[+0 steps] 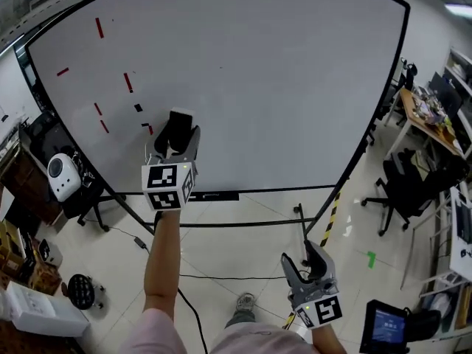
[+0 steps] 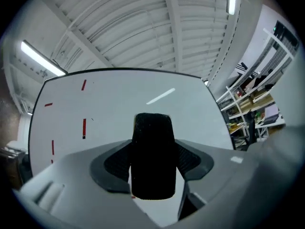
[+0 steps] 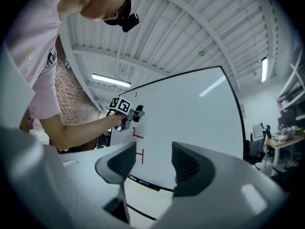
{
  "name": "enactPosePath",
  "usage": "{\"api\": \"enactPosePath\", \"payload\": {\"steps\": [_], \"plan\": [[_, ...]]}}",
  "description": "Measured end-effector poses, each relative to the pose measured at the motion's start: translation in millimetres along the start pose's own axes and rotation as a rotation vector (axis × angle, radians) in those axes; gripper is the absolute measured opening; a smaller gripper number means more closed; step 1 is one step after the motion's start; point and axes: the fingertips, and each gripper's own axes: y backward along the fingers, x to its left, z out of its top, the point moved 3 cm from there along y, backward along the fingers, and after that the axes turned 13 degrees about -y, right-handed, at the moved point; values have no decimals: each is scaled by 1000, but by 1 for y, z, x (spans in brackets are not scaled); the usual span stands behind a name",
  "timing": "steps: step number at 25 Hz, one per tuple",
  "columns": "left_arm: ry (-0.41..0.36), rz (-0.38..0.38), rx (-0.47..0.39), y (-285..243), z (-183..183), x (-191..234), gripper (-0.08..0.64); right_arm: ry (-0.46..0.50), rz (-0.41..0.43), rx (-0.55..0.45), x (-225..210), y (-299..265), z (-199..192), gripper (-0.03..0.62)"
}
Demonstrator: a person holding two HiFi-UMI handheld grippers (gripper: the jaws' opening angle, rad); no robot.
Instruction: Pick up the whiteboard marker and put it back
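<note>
My left gripper (image 1: 177, 130) is raised in front of the large whiteboard (image 1: 258, 72) and is shut on a black, rough-textured block (image 2: 152, 156) that stands upright between its jaws. The block looks more like an eraser than a marker. Short red strokes (image 1: 128, 82) mark the board's left part, just left of this gripper. The right gripper view shows the left gripper (image 3: 129, 117) close to the red strokes. My right gripper (image 1: 304, 259) hangs low over the floor, open, with nothing between its pads (image 3: 183, 166). A dark tray (image 1: 210, 195) runs along the board's bottom edge. No marker is plainly visible.
The board's black stand legs (image 1: 243, 223) spread over the tiled floor. A black office chair (image 1: 402, 186) and a cluttered desk (image 1: 428, 120) stand at the right. A white round device (image 1: 63, 175) sits at the left. A cable (image 1: 188, 301) crosses the floor near a shoe (image 1: 243, 302).
</note>
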Motion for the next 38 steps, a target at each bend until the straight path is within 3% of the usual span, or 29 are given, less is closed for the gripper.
{"api": "enactPosePath", "payload": {"steps": [4,7,13,22,27,32,38], "plan": [[-59,64,42,-68,-24,35,268,17,-65,79,-20,-41,-14,229],[-63,99,44,-92,-37,49,268,14,-96,97,-32,-61,-20,229],[-123,157,49,-106,-53,57,272,38,-103,141,-36,-83,-31,229],[-189,175,-43,-98,-47,57,292,40,-113,149,-37,-92,-35,229],[-146,197,-86,-50,-39,54,311,-3,-106,105,-36,-74,-27,229],[-64,177,-86,39,-29,28,310,-43,-69,46,-29,-34,-18,229],[69,156,-62,185,-6,-47,310,-45,-3,-14,0,69,0,229]]}}
